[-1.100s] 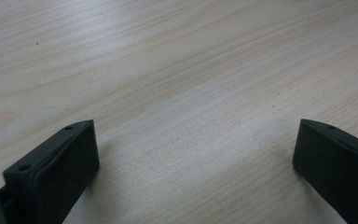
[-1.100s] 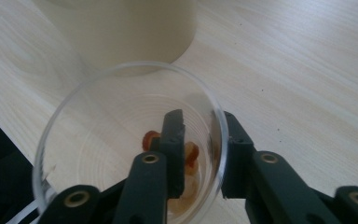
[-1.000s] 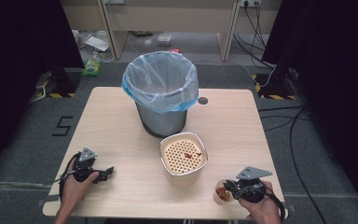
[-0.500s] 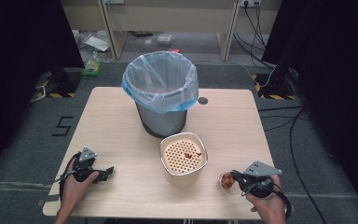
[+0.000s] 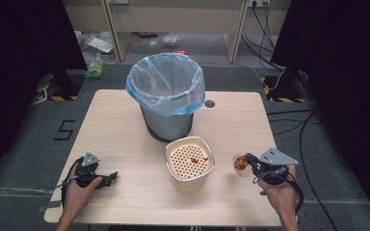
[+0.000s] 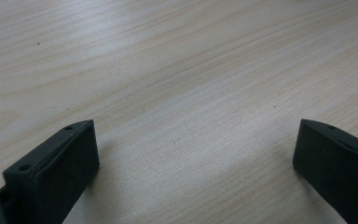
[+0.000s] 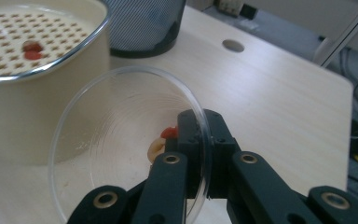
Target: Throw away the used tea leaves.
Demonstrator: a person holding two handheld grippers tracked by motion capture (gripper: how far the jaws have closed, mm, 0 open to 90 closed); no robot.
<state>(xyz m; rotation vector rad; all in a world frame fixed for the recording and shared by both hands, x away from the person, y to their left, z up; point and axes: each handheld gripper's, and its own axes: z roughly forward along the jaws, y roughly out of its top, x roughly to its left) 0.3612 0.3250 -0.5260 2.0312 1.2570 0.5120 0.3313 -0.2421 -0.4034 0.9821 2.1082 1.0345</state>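
My right gripper (image 5: 248, 162) (image 7: 192, 140) is shut on the rim of a small clear plastic dish (image 7: 126, 140) (image 5: 241, 164), tilted on its side above the table. A few red and pale food scraps (image 7: 163, 142) cling inside the dish. Just left of it stands a cream container with a perforated strainer top (image 5: 190, 162) (image 7: 32, 60), with red bits on the strainer. My left gripper (image 5: 107, 178) (image 6: 193, 163) rests open on the bare wood at the table's front left, nothing between its jaws.
A grey bin with a blue-white liner (image 5: 166, 94) stands behind the strainer container, near the table's (image 5: 125, 130) middle back. A round cable hole (image 5: 210, 103) lies right of the bin. The table's front edge is close to both hands.
My right gripper has moved the clear dish away from the person, up and slightly right, and tilted it steeply. The left gripper has stayed put.
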